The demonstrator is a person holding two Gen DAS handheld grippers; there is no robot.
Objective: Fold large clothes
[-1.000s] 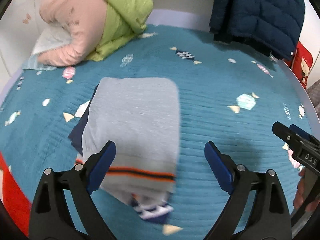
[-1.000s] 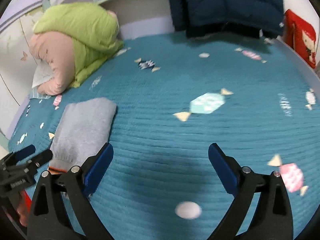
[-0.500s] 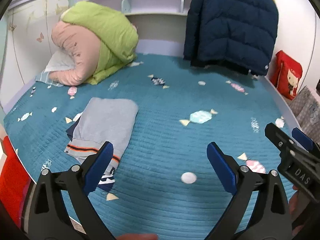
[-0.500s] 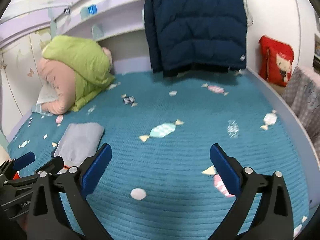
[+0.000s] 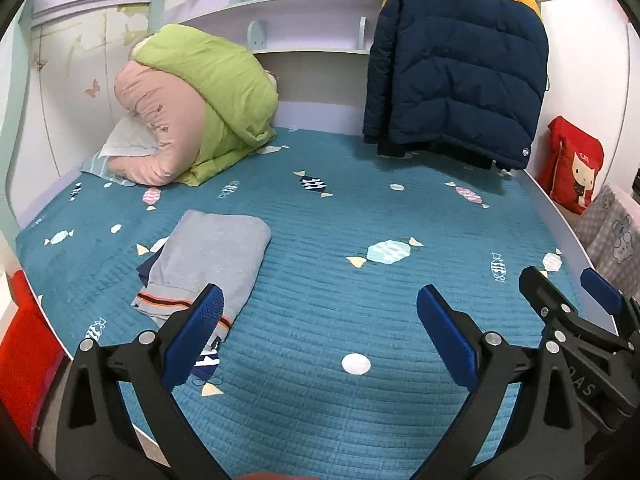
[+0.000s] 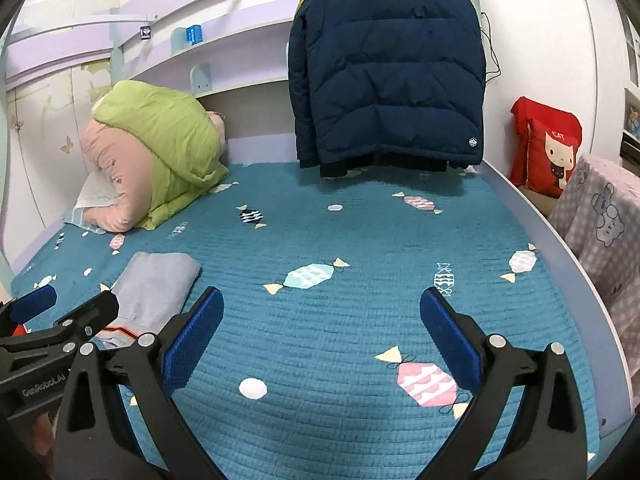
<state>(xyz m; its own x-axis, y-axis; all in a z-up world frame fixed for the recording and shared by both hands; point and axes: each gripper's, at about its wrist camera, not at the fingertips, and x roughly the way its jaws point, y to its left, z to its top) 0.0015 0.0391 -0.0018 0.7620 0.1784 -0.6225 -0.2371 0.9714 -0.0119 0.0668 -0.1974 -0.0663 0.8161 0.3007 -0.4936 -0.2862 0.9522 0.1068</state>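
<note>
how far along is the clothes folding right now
Done: the grey garment lies folded in a compact stack on the teal bedspread, orange-striped hem toward the camera. In hand: nothing; the left gripper and right gripper are both open and clear of the cloth. Left: possibly the navy puffer jacket, hanging unfolded at the headboard; no other loose clothes show on the bed.

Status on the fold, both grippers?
Left gripper open, empty. Right gripper open, empty. Grey garment lies folded on the bed. Nothing in the way.
</note>
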